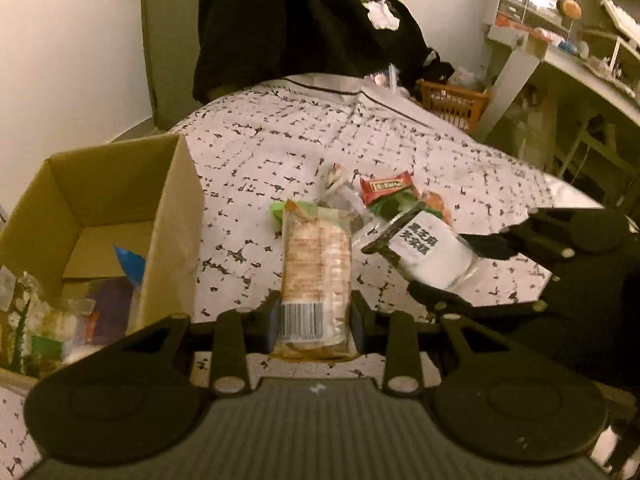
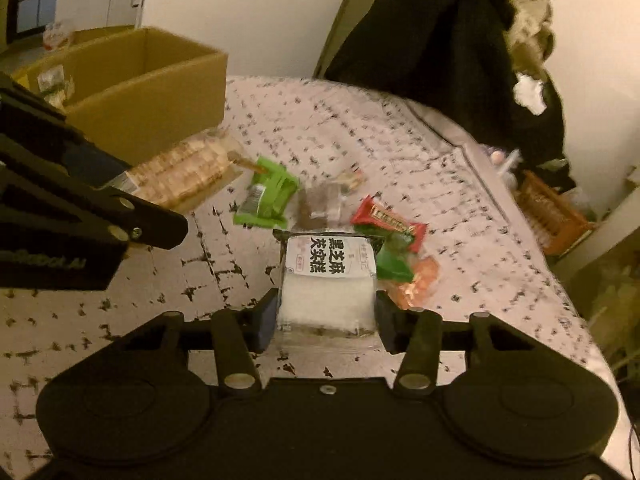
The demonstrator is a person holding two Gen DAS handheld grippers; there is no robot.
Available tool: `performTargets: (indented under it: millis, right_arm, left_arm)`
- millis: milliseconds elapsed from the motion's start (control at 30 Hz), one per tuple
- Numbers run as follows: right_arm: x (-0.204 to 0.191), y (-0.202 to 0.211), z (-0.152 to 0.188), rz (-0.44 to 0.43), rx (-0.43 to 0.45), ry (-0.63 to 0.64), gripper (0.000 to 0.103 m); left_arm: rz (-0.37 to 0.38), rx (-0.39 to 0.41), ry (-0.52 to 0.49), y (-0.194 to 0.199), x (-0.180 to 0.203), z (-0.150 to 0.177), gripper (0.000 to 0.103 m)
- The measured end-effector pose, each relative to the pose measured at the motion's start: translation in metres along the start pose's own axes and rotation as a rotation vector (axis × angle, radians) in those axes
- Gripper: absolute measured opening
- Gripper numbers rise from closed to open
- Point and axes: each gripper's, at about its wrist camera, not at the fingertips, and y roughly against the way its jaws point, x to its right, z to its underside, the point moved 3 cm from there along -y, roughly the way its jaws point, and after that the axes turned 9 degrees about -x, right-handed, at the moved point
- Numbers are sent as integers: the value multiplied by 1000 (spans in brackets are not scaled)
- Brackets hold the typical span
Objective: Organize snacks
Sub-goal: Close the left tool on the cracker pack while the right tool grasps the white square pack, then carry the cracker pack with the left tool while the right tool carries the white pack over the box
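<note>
Left wrist view: left tongs (image 1: 316, 316) clenched on a clear-wrapped cracker pack (image 1: 315, 268), barcode end nearest the camera, pack pointing away over the patterned surface (image 1: 280, 148). Open cardboard box (image 1: 120, 216) just left of the pack, holding a few wrapped items at its near end. Right tongs (image 1: 420, 272) entering from the right, grasping a clear tub with a white label (image 1: 428, 252), tilted. Behind both, a small heap on the surface: green packet (image 1: 276, 210), red packet (image 1: 386, 188), orange packet (image 1: 436, 200). Orange basket (image 1: 456, 104) far right, beyond the surface edge. Dark garment (image 1: 304, 20) hanging at the far side.

Right wrist view: right tongs (image 2: 326, 316) grasping the labelled tub (image 2: 330, 276), both pads against its sides, tub clear of the surface (image 2: 460, 220). Left tongs (image 2: 132, 184) at far left with the cracker pack (image 2: 184, 170), next to the box (image 2: 152, 92). Green packet (image 2: 268, 196), red packet (image 2: 390, 218), orange packet (image 2: 416, 284) lying loose beyond and right of the tub; a clear packet with brown contents (image 2: 324, 204) between green and red.
</note>
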Motion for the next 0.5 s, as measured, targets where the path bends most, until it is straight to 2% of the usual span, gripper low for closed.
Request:
performTargets:
  millis: [333,500]
  right_arm:
    - [-16,48,-17,9,73,-38,48]
    - [-25,63,-27,6,122,-46,48]
  left_arm:
    - [10,90,40,50,-15,-11,33]
    - [-12,155,31,74,-24,-13,33]
